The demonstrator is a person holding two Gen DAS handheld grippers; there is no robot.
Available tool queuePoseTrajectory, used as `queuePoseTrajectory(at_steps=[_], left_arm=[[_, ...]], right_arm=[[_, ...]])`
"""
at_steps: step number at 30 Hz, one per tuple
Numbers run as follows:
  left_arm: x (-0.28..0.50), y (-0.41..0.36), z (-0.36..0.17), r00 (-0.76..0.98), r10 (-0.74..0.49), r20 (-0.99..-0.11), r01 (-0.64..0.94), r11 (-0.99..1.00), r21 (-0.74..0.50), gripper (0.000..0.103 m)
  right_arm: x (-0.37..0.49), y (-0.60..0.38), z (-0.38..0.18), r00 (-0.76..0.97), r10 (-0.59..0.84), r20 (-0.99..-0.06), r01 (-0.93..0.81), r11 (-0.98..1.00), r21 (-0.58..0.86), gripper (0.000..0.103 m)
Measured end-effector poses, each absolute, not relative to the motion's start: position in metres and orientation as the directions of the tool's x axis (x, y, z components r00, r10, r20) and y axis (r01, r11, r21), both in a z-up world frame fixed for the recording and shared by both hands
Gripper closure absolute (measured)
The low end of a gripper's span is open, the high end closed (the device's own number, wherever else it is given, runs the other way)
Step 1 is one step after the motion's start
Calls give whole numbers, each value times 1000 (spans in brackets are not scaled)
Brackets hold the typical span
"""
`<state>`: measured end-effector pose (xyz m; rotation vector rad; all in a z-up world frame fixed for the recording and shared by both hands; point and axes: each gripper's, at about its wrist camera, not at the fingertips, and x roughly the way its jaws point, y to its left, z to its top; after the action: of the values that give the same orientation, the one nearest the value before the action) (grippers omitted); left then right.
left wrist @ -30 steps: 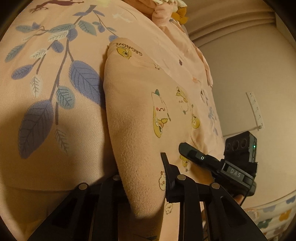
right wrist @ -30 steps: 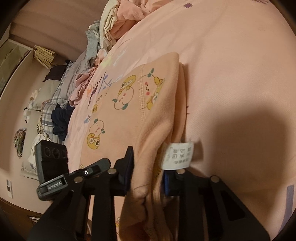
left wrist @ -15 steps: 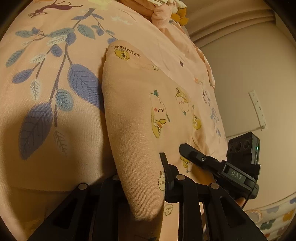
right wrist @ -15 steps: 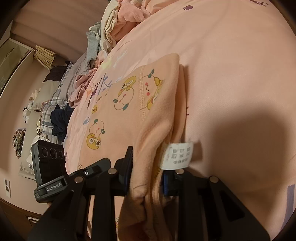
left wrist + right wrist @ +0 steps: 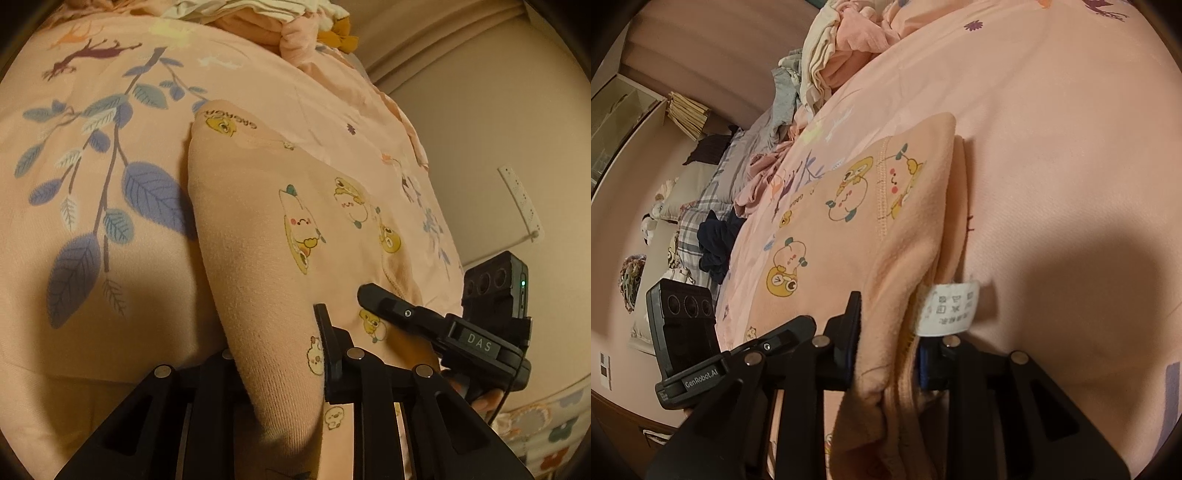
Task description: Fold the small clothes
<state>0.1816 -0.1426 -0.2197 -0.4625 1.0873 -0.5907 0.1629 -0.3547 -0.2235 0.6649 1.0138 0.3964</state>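
Observation:
A small peach garment (image 5: 258,229) printed with cartoon animals lies folded on the pink bedspread (image 5: 110,295). In the left wrist view its near folded edge fills the gap of my left gripper (image 5: 277,343), whose jaws are closing on it. In the right wrist view the garment (image 5: 849,229) shows its layered edge and a white care label (image 5: 947,308). My right gripper (image 5: 890,325) is shut on that layered edge. Each view also catches the other gripper beside the cloth: the right gripper (image 5: 406,314) and the left gripper (image 5: 775,339).
A heap of loose clothes (image 5: 834,55) sits at the far end of the bed, and the same heap of clothes (image 5: 280,22) shows at the top of the left wrist view. Pillows and dark clothing (image 5: 713,236) lie along the left side. A wall (image 5: 498,110) rises on the right.
The left wrist view has rolled slightly, so more of the far clothes pile shows at the top. Both grippers keep hold of the garment's near edge. The right gripper has stayed still.

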Motion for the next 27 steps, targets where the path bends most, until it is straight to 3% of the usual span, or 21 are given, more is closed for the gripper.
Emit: queuePoseTrajectory(at_steps=[7, 15, 27], left_arm=[[174, -144, -186, 395, -653, -646, 319, 757, -570, 84], [151, -123, -118, 461, -726, -511, 452, 687, -569, 84], [145, -114, -99, 518, -682, -516, 449, 731, -514, 84]], right_arm=[[154, -355, -197, 529, 611, -589, -74, 725, 685, 84], [127, -353, -124, 626, 641, -444, -251, 705, 663, 84], [121, -332, -93, 653, 639, -406, -348, 729, 589, 84]])
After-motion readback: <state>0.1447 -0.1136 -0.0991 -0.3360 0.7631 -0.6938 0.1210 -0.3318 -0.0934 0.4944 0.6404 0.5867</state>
